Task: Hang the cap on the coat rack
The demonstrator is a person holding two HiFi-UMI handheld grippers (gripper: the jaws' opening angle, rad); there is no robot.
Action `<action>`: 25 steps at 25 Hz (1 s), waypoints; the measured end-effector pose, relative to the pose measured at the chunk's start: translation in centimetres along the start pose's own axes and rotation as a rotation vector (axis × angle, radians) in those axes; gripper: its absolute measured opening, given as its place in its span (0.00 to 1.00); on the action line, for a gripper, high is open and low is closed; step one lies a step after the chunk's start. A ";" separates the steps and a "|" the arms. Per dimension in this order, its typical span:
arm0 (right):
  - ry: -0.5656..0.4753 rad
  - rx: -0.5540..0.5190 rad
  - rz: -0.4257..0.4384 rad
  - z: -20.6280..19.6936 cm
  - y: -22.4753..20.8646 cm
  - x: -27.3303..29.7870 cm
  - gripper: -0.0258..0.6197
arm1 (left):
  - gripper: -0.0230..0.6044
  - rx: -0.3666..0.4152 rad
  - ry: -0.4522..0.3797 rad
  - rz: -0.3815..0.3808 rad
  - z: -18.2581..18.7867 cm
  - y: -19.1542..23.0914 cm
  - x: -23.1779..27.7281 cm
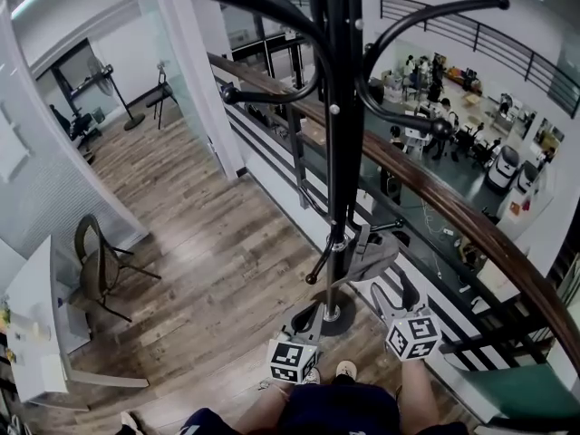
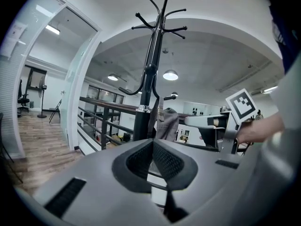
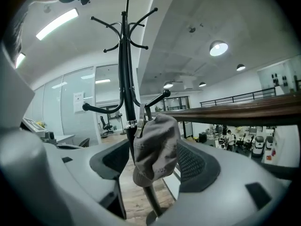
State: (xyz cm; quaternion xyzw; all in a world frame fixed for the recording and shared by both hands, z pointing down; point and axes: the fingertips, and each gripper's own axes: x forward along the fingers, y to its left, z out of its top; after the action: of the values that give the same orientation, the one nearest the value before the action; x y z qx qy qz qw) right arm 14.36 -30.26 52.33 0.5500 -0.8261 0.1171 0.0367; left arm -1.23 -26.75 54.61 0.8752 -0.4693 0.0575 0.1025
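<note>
Holding your left claw clenched on nothing, you have the right claw released around the cap, which hangs by its strap from a low hook of the coat rack. Withdraw straight back; a sideways pad could brush it off.

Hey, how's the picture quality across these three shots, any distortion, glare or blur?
Head view: strong fisheye distortion bows the wooden handrail into a curve. Left gripper view: dark, rounded corners at the frame edge, and the ceiling lamp is blown out white. Right gripper view: the cap is fairly sharp, and the light strip glares.
</note>
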 end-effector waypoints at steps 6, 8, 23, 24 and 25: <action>0.055 0.021 -0.078 -3.6 -0.5 -2.3 0.52 | 0.04 0.020 -0.003 -0.018 -0.3 -0.5 -0.2; 0.072 0.016 -0.101 -4.6 -0.6 -2.9 0.52 | 0.04 0.022 -0.003 -0.020 -0.5 -0.6 -0.2; 0.092 -0.056 -0.113 -5.6 0.8 -4.5 0.29 | 0.04 0.049 -0.003 -0.061 -0.6 -2.1 -0.1; 0.086 -0.056 -0.111 -5.4 1.0 -4.5 0.25 | 0.04 0.050 -0.003 -0.062 -0.6 -2.2 -0.1; 0.081 -0.054 -0.110 -5.3 1.1 -4.6 0.21 | 0.04 0.050 -0.002 -0.063 -0.6 -2.2 -0.1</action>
State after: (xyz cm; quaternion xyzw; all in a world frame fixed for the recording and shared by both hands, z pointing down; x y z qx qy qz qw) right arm 14.80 -24.51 56.45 0.5882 -0.7953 0.1146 0.0913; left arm 0.57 -25.32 54.92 0.8918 -0.4401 0.0652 0.0817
